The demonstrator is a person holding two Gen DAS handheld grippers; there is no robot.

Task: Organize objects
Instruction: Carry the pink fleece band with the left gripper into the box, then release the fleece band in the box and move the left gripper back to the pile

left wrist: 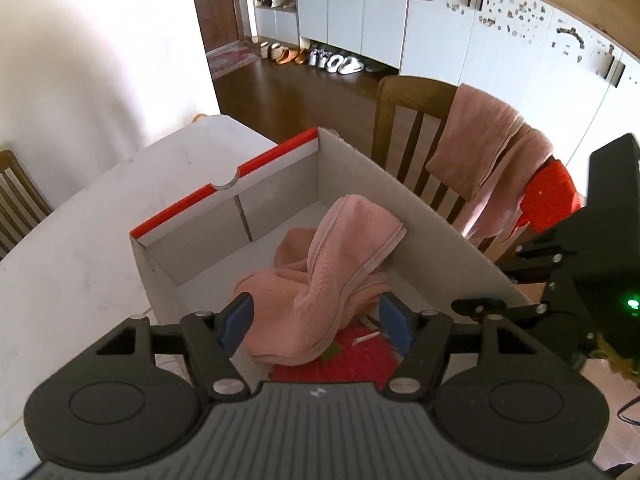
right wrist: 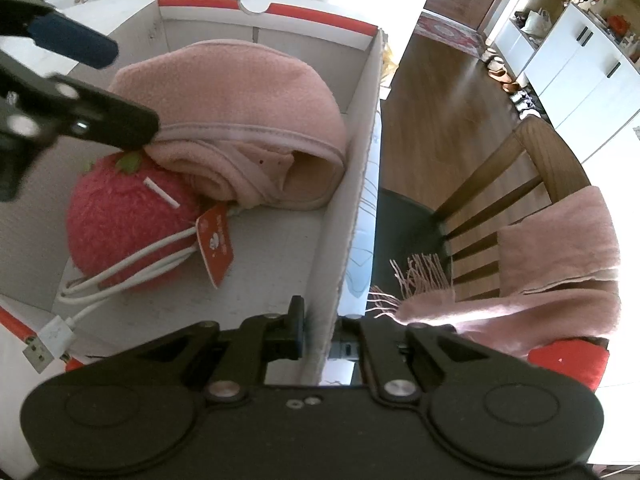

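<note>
Left wrist camera looks steeply down, close, into the cardboard box [left wrist: 420, 200] from one short end, while right wrist camera looks down along its side wall; both share the box interior and pink towel [left wrist: 320, 280]

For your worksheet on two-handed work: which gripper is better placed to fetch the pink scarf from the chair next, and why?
Probably the left gripper: its jaws stand open and empty above the pink towel. The right gripper is shut on the box wall, though nearer the scarf.

Pink towel [left wrist: 336, 264], red plush strawberry [right wrist: 128, 224]
</note>
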